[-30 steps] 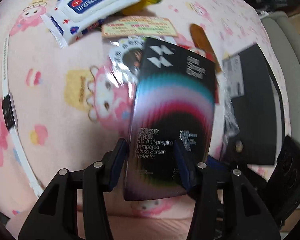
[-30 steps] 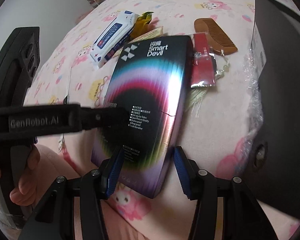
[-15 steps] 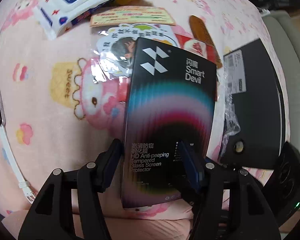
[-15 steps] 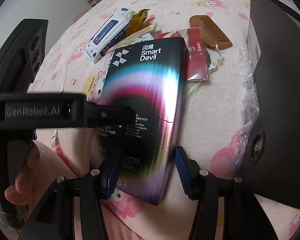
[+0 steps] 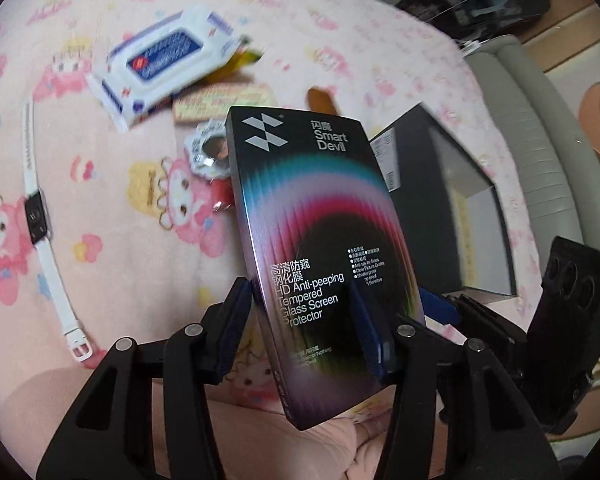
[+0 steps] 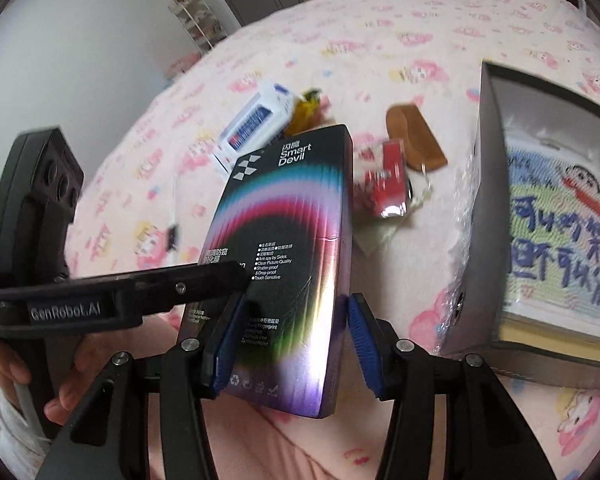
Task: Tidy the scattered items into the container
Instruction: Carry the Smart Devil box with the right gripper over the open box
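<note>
Both hand-held grippers, left [image 5: 300, 320] and right [image 6: 292, 344], are pinching the screen protector box [image 6: 292, 264]; it's tilting, risking slipping before reaching the container [image 6: 540, 216] at 3 o'clock.

The left black two-finger gripper with blue pads [image 5: 304, 324] is seen clamped flatwise on the lower part of a glossy black screen-protector box [image 5: 320, 248]. The right black two-finger gripper with blue pads [image 6: 292, 344] is closed on the box's side edges. The left device is gripped by a bare hand [image 6: 60, 384].
</note>
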{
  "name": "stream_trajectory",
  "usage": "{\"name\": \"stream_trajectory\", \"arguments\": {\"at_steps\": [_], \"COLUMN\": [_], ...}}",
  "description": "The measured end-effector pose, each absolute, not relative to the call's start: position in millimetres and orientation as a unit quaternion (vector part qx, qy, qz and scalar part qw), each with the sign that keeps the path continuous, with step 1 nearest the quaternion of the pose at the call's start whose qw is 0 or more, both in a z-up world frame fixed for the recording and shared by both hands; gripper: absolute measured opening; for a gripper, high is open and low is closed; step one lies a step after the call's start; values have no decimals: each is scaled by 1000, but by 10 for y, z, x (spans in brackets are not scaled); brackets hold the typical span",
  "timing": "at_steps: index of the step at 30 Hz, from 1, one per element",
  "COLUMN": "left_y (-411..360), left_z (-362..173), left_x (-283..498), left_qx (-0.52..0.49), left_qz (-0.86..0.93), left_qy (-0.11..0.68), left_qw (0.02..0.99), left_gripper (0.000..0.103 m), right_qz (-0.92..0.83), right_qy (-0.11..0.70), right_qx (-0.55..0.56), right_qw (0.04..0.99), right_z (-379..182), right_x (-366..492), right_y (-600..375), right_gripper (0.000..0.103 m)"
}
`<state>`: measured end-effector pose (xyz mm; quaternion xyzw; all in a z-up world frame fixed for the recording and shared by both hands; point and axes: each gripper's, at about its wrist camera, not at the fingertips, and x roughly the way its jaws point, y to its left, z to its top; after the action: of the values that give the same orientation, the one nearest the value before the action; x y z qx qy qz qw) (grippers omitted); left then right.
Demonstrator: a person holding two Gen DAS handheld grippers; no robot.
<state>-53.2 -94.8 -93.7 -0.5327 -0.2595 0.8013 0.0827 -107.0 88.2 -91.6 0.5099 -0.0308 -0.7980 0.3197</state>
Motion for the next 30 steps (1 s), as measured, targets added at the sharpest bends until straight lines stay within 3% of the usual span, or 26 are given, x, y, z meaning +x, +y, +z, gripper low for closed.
{"name": "stream_trajectory", "arguments": {"at_steps": [12,30], "left_y": [-202,1458], "left_z": [-211,-865], "left_x": [-1165,-1999], "left_qx": [-471,-552], "left_qz": [835,785], "left_qy": [-237,-191], "left_qw": [156,209], "left_gripper": [51,51], "right_qz": [-825,-818], "right_qy": [-45,-210], "right_qx": [467,501], "right_qw": [315,187], "right_z": [-286,-828], "right_x": [-1278,-1714], "right_y": [1605,3288], "right_gripper": [47,47]}}
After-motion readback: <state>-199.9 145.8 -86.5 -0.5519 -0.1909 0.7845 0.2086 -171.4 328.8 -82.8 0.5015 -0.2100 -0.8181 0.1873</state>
